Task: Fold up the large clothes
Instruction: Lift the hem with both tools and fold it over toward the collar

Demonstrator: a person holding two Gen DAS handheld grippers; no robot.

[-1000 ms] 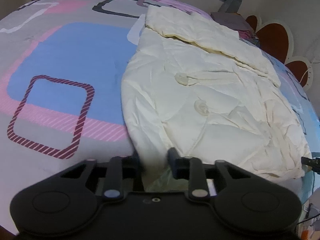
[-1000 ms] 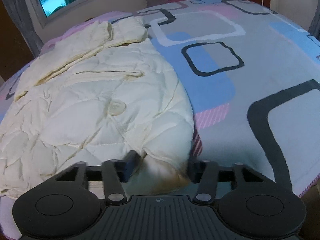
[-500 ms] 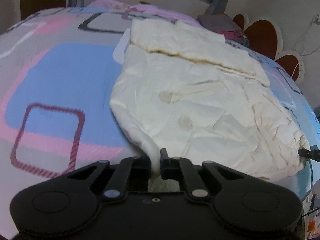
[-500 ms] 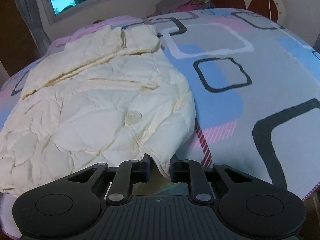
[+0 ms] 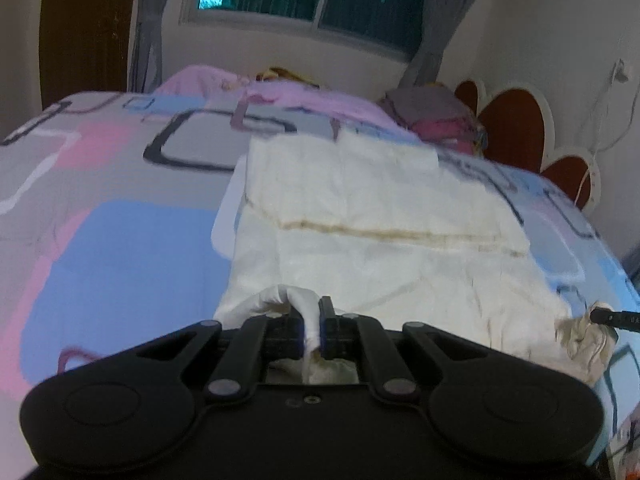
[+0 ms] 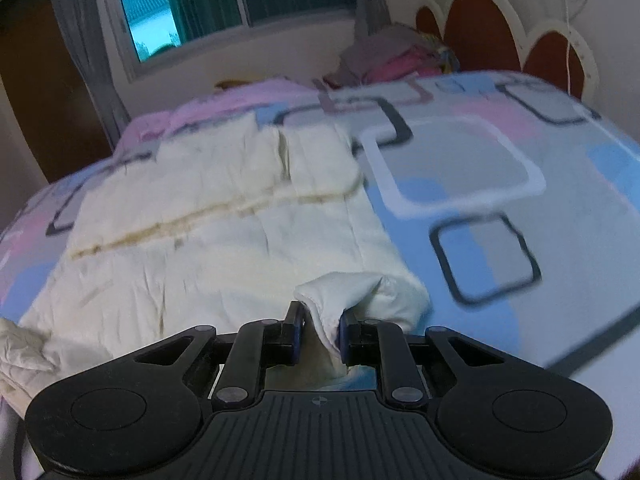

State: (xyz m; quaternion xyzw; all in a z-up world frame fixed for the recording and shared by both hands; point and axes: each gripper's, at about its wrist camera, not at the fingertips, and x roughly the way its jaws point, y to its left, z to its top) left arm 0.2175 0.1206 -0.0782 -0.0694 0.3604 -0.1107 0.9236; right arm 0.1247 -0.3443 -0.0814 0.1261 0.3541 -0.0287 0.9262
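On the patterned bedspread (image 5: 120, 240) lies a cream quilted jacket (image 5: 380, 248), its far part flat while the near hem is bunched and raised. Left gripper (image 5: 312, 326) is clenched on a fold of the hem at the jacket's left corner. Right gripper (image 6: 320, 328) pinches the opposite corner between its 2 fingers. Beyond the bed stand a window (image 6: 192, 8), gray curtains (image 5: 436, 20) and a scalloped red headboard (image 6: 500, 36), with a pile of clothes (image 6: 392, 60) near it.

Bare bedspread (image 6: 500, 184) lies open right of the right gripper (image 6: 319, 330); a clothes pile (image 6: 394, 58) blocks far ahead.
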